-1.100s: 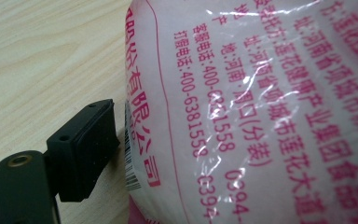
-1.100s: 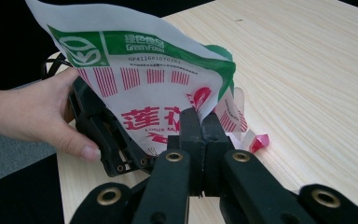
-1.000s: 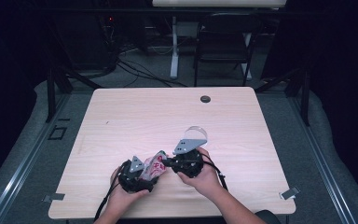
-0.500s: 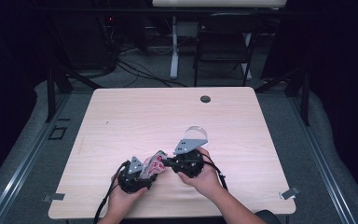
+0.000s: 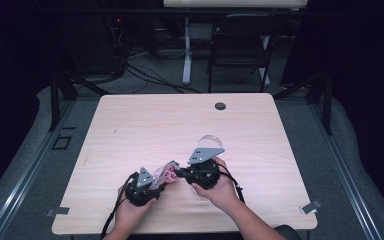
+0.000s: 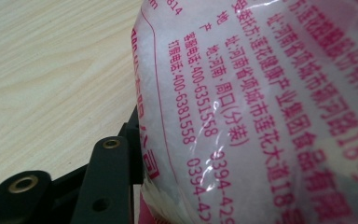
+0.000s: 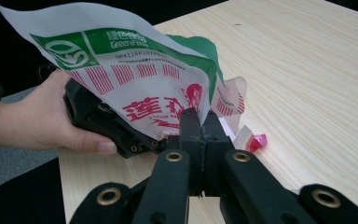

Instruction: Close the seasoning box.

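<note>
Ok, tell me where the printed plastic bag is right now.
In the high view the printed plastic bag is at the table's near edge, left of centre, held between the left gripper and the right gripper, whose jaws pinch its edge.

My tongs' matt black plastic jaws pinch a glossy, crinkled plastic seasoning packet [image 7: 144, 84] above the smooth, pale wood-grain table [image 5: 145, 125].
</note>
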`<state>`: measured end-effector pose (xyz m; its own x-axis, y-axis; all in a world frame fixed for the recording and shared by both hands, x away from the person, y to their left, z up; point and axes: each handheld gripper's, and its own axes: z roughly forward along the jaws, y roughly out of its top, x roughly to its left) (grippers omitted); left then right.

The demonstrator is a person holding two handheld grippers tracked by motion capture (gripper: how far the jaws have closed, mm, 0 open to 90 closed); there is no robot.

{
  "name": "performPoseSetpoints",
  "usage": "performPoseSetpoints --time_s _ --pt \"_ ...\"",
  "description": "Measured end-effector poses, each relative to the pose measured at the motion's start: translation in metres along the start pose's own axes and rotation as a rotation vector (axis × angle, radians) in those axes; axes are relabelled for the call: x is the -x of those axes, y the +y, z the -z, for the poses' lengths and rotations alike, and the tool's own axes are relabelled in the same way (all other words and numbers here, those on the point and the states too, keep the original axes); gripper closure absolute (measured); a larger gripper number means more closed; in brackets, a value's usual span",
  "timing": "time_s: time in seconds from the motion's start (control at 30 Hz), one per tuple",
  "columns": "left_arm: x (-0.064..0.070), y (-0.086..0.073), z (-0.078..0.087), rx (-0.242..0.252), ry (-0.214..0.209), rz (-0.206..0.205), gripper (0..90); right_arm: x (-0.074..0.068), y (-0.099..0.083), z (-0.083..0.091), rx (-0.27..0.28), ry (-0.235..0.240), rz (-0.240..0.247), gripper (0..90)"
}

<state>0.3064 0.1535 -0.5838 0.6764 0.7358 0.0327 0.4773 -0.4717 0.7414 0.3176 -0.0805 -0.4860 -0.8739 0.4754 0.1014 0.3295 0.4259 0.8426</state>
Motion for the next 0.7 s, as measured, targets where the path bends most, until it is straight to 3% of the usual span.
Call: performPoseSetpoints --time_s 0.17,0.33,0.5,0.7 --pt "0.001 0.004 0.004 -0.023 0.004 -0.012 59.0 0.002 0.000 0.002 0.007 0.001 -0.009 90.0" --pt "0.002 0.007 0.008 -0.047 0.044 -0.042 59.5 0.003 0.000 0.005 0.025 0.015 -0.021 86.8" --pt "0.001 0.010 0.013 -0.027 0.079 -0.050 59.9 0.005 0.000 0.009 0.034 0.021 -0.023 84.4" --pt "-0.002 0.014 0.020 -0.009 0.141 -0.087 60.2 0.005 -0.001 0.015 0.055 0.020 -0.025 79.6"
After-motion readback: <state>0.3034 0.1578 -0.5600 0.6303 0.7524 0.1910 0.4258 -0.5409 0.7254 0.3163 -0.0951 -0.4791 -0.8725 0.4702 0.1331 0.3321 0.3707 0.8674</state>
